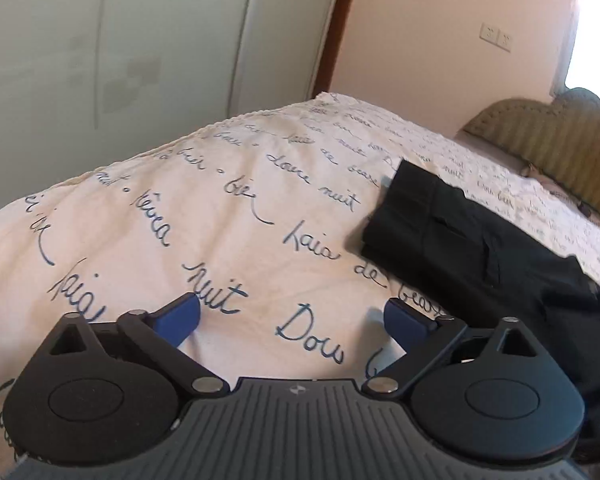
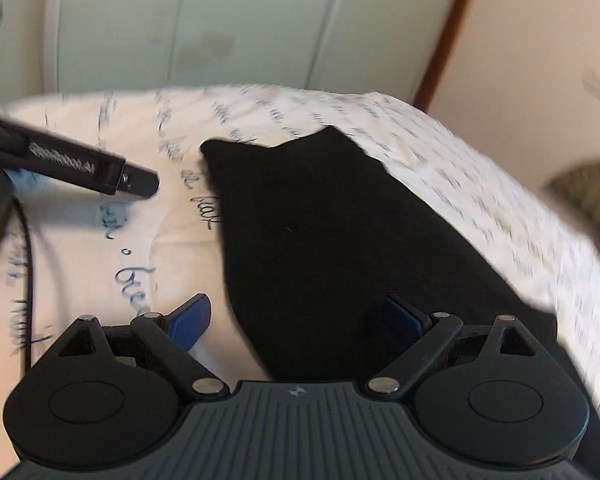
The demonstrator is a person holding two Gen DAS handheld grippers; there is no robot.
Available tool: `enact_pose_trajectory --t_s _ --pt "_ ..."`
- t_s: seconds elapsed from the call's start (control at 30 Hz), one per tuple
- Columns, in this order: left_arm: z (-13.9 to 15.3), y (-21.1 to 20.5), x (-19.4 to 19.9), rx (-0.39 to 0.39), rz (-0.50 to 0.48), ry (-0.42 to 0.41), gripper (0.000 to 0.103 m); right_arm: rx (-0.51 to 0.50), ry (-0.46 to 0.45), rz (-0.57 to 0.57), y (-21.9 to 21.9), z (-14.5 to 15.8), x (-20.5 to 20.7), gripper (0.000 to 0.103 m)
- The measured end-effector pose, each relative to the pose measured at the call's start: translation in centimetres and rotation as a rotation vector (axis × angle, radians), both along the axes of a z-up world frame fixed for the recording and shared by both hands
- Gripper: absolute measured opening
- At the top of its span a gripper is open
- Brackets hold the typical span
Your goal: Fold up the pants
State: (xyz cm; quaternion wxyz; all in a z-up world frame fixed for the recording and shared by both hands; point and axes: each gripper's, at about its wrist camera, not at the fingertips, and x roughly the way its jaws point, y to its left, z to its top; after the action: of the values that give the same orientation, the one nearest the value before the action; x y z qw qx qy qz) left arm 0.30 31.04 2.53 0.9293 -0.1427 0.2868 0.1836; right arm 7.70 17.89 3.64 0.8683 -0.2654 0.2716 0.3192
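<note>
The black pants (image 1: 460, 236) lie in a folded strip on the cream bedspread (image 1: 220, 220), toward its right side. My left gripper (image 1: 294, 318) hovers open over bare bedspread, left of the pants, with nothing between its blue pads (image 1: 182, 316). In the right wrist view the pants (image 2: 320, 232) fill the middle, with two corners sticking up at the far end. My right gripper (image 2: 296, 318) is open above the pants' near end. Its right pad (image 2: 400, 316) is over the cloth and its left pad is over the bedspread (image 2: 100, 264). Neither pad presses on anything.
The bedspread carries blue handwriting. White wardrobe doors (image 1: 140, 40) stand behind the bed. An olive headboard (image 1: 540, 140) is at the right, with a wall socket (image 1: 496, 36) and a bright window (image 1: 596, 40) above. A black bar of the other hand's tool (image 2: 92, 168) and a cable (image 2: 26, 280) enter from the left.
</note>
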Motion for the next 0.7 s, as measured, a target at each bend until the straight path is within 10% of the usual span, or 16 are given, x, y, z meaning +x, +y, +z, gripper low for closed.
enact_pose_trajectory --t_s 0.3,0.53,0.7 --pt "-0.2 1.3 -0.9 -0.067 -0.012 -0.048 0.103 -0.162 -0.236 0.024 3.6 -0.9 0.7 0.094" --pt "-0.3 1.4 -1.0 -0.082 -0.015 -0.059 0.103 -0.1 -0.176 0.049 4.0 -1.1 0.1 0.03" --pt "-0.1 1.5 -1.0 -0.087 -0.017 -0.054 0.103 0.054 -0.09 -0.035 2.8 -1.1 0.7 0.026"
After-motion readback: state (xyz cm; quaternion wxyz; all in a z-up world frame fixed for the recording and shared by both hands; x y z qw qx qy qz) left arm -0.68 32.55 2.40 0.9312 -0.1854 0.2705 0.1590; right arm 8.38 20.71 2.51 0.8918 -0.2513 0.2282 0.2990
